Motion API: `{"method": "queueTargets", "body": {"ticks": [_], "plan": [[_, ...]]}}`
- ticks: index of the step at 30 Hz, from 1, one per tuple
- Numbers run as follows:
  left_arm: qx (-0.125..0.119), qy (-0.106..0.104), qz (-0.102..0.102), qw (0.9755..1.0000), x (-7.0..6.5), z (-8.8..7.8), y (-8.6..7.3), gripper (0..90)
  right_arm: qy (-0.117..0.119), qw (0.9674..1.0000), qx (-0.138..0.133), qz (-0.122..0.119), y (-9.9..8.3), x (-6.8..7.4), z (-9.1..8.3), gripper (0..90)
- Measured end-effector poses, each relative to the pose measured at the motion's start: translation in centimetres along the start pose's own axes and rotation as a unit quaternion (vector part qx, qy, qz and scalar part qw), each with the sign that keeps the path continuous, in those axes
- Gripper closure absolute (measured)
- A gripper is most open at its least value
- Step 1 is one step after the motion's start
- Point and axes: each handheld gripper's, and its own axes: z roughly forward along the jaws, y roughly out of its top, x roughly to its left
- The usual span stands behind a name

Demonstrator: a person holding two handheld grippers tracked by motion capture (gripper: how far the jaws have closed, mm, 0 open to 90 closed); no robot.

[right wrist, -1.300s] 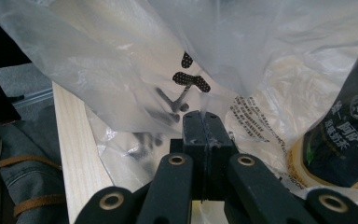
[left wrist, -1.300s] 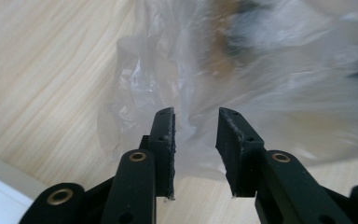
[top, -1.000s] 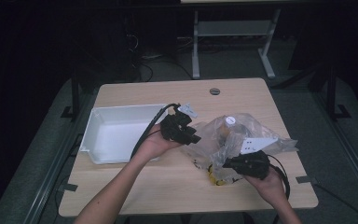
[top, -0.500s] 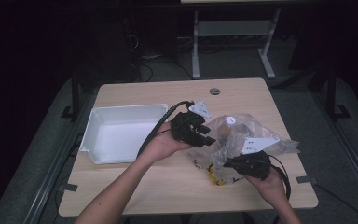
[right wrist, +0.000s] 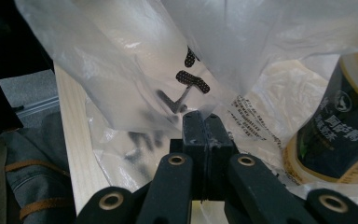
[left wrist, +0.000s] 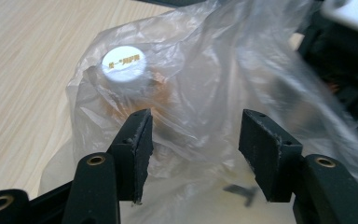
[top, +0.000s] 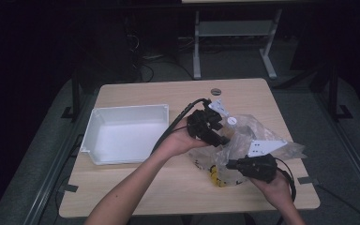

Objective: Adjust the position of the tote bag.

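A clear plastic bag (top: 258, 136) lies crumpled at the right of the wooden table (top: 136, 187). Through its film a bottle with a white cap (left wrist: 123, 63) shows in the left gripper view. A dark jar with a yellow rim (right wrist: 338, 135) shows in the right gripper view. My left gripper (top: 221, 139) hovers at the bag's left side. Its jaws have just been opening and stand apart (left wrist: 193, 123), with loose bag film bulging between them, untouched by the pads. My right gripper (top: 233, 164) is at the bag's near edge, shut on a fold of the film (right wrist: 200, 119).
A white rectangular tray (top: 92, 140) sits on the table's left half, with nothing in it. A round grommet hole (top: 215, 91) is near the far edge. Dark floor and a desk frame (top: 234, 28) lie beyond the table.
My left gripper has moved right, away from the tray's edge and up to the bag. The right gripper has stayed put on the bag.
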Motion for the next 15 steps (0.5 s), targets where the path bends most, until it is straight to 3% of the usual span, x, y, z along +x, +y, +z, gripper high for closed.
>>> {"method": "queueTargets", "body": {"ticks": [4, 8, 13, 15], "plan": [[0.021, 0.007, 0.007, 0.9997, 0.3, 1.0, 0.0, 52.7, 0.0, 1.0, -0.003, -0.003, -0.1, 0.0, -0.5, 89.6], [0.021, 0.014, 0.012, 0.9996, 0.4, 1.5, 0.0, 64.7, -0.002, 1.0, -0.007, -0.003, -0.1, 0.1, -0.7, 89.6], [0.023, 0.02, 0.025, 0.9992, 0.6, 1.6, 0.0, 88.0, -0.001, 1.0, -0.009, -0.004, 0.0, 0.2, -0.8, 89.6], [0.023, 0.023, 0.025, 0.9991, 0.7, 1.6, -0.1, 89.8, 0.0, 1.0, -0.008, -0.004, -0.1, 0.1, -0.8, 89.4]]}}
